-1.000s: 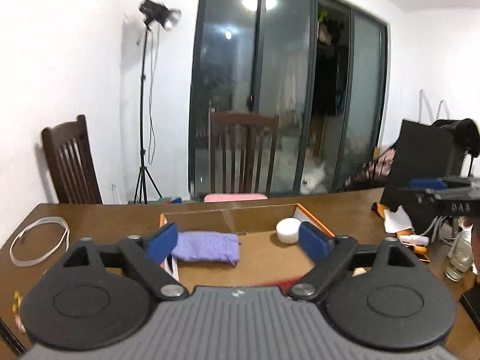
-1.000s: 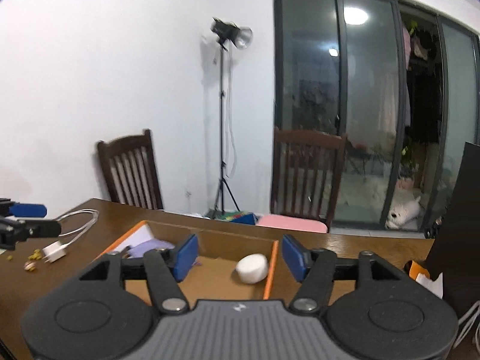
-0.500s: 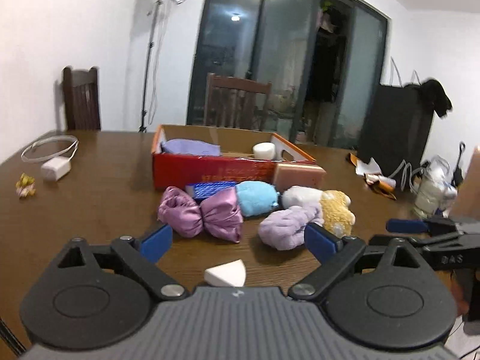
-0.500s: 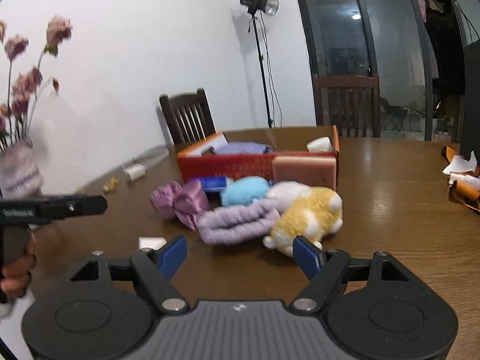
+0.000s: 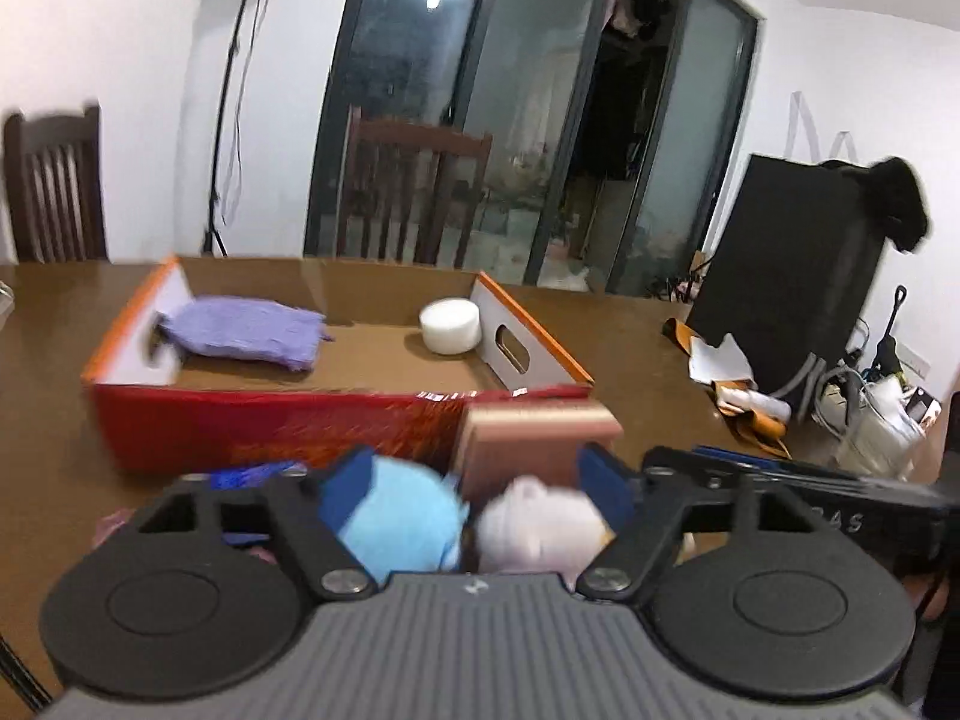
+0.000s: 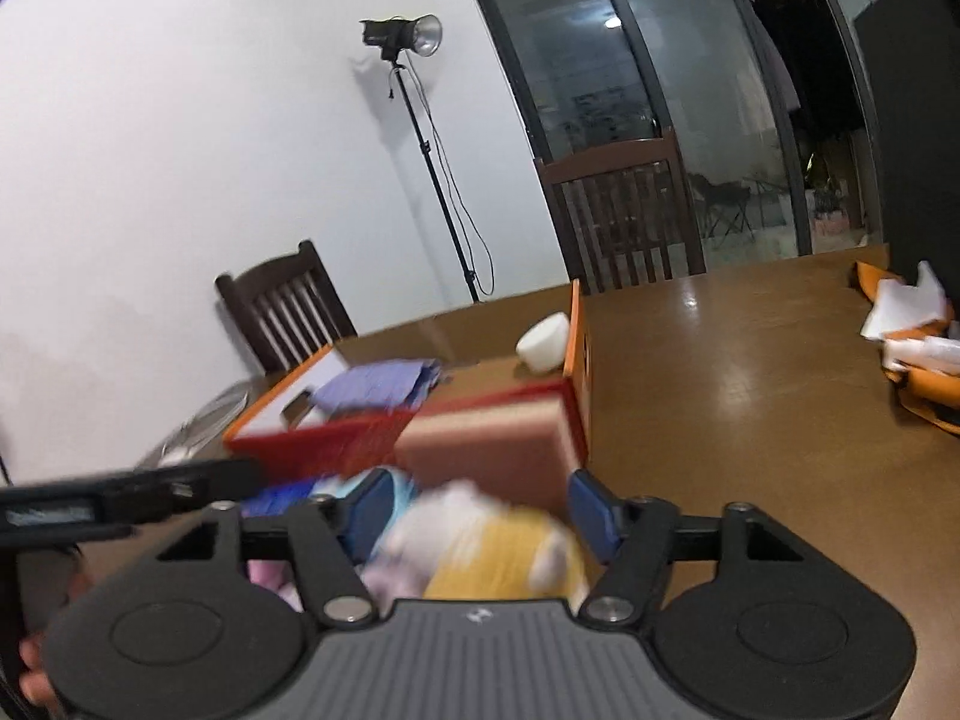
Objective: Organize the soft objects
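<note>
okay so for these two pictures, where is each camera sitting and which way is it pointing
Left wrist: on the left gripper, looking along its closing fingers over a light blue plush toy to the red cardboard box; the right gripper crosses at right.
Right wrist: on the right gripper, tilted, closing over a yellow and white plush toy; the left gripper and fingers show at left.
Shared: box, white round puff, pink sponge block.

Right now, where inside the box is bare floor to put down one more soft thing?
The cardboard floor is free between the purple cloth at the left end and the white round pad by the right wall of the box. It is crowded in front of the box: blue plush, white plush, pink block.
</note>
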Demonstrator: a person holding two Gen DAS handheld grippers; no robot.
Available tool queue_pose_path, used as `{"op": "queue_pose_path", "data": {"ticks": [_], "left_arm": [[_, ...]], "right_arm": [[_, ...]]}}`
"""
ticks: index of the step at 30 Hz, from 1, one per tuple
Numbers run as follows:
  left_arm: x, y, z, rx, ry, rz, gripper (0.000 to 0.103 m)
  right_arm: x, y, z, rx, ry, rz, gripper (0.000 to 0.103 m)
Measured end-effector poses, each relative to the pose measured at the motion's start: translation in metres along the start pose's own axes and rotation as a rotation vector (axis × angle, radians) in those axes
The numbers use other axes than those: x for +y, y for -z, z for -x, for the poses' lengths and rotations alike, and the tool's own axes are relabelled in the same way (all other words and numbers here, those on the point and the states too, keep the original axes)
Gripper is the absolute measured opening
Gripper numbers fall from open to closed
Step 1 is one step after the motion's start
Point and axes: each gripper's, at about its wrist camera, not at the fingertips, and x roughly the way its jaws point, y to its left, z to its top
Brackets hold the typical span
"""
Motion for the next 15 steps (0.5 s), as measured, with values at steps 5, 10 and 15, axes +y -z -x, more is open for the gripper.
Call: {"op": "queue_pose_path", "data": {"ticks": [5,10,15], "left_arm": [[0.016,-0.017,-0.065,0.075,0.078,0.108,0.050],[0.022,-0.010,-0.081,0.083,0.133,0.134,0.035],[0.018,-0.022,-0.053,-0.003,0.155,0.155,0.032]], "right_arm": [[-0.039,-0.024,-0.056,0.025,-0.001,-0.121,0.042],[-0.057,-0.015,-0.073,0.055,-0.098,-0.234,0.026],[-0.038,-0.022,-0.060,-0.012,-0.091,-0.138,0.026]]}}
